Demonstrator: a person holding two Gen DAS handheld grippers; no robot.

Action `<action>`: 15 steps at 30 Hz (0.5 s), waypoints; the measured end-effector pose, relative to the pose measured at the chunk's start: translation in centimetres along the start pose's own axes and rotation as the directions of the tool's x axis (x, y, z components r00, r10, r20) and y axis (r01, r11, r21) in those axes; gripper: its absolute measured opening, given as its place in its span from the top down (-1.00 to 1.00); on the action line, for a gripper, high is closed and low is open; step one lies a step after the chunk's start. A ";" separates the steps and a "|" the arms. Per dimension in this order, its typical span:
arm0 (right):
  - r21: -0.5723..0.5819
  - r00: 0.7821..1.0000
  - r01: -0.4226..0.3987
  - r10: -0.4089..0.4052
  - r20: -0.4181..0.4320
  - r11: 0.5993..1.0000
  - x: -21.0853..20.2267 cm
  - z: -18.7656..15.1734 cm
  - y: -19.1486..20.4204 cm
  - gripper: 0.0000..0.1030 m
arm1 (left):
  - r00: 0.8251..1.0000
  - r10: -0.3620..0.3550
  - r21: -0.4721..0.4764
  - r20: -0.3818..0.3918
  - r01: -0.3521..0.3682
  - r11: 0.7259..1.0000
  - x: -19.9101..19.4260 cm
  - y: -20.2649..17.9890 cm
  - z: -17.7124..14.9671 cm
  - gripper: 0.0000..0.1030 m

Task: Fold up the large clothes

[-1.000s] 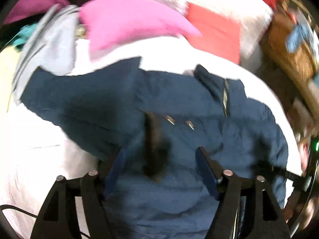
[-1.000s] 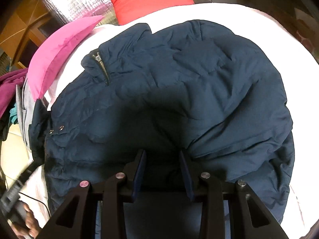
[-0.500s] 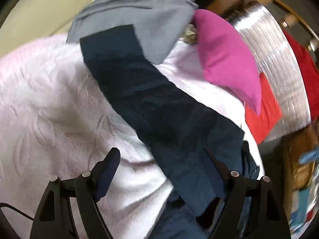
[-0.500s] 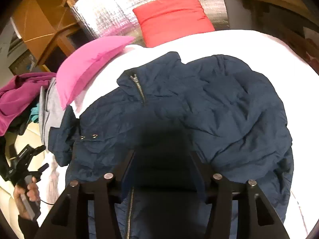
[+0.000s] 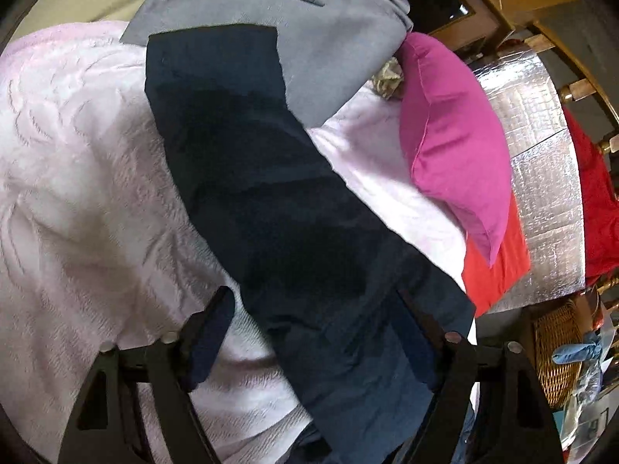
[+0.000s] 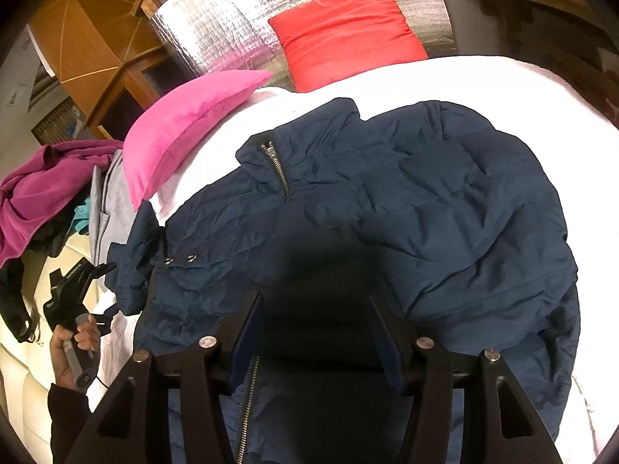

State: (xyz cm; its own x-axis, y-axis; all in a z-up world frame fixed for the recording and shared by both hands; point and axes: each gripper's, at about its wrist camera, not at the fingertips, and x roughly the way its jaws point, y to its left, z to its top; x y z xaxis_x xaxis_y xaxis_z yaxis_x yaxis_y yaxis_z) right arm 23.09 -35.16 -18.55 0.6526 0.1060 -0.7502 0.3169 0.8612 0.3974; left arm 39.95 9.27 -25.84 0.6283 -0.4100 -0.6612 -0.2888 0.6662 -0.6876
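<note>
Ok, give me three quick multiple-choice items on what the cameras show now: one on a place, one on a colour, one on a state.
1. Where does the end of the jacket sleeve lie?
A. on the grey garment
B. on the red pillow
C. in the wicker basket

2. What colour is the pillow nearest the jacket collar?
A. green
B. pink
C. yellow

3. How does the left gripper stand?
A. open above the sleeve
B. shut on the pink pillow
C. shut on the zipper

Answers: 1 A, the cuff overlaps the grey cloth; 2 B, pink beside the collar in the right wrist view; 3 A, both fingers stand wide apart.
</note>
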 end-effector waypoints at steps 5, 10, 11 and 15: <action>0.016 1.000 -0.005 0.005 0.011 1.000 -0.7 0.0 -0.9 -0.14 | 0.999 0.043 0.042 0.025 -0.044 0.998 0.9 -0.1 0.2 0.44; 0.035 1.000 -0.012 0.011 0.027 0.999 -1.3 0.0 -1.5 -0.14 | 0.996 0.035 0.093 0.081 -0.042 0.995 -0.2 -0.9 0.0 0.77; 0.039 1.000 -0.013 0.012 0.029 0.999 -1.4 0.0 -1.6 -0.15 | 0.994 0.025 0.114 0.105 -0.037 0.993 -0.7 -1.5 -0.2 0.79; 0.042 0.999 -0.013 0.011 0.046 0.999 -2.1 -0.1 -1.7 -0.14 | 0.989 -0.012 0.244 0.150 -0.025 0.970 -2.0 -5.2 -1.5 0.82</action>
State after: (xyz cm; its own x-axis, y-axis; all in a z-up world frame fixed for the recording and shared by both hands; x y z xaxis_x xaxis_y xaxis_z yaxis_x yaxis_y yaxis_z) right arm 21.09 -36.80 -17.74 0.6870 0.0923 -0.7207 0.3371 0.8382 0.4287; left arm 39.16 5.66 -21.40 0.7332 -0.3197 -0.6002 -0.1198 0.8080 -0.5769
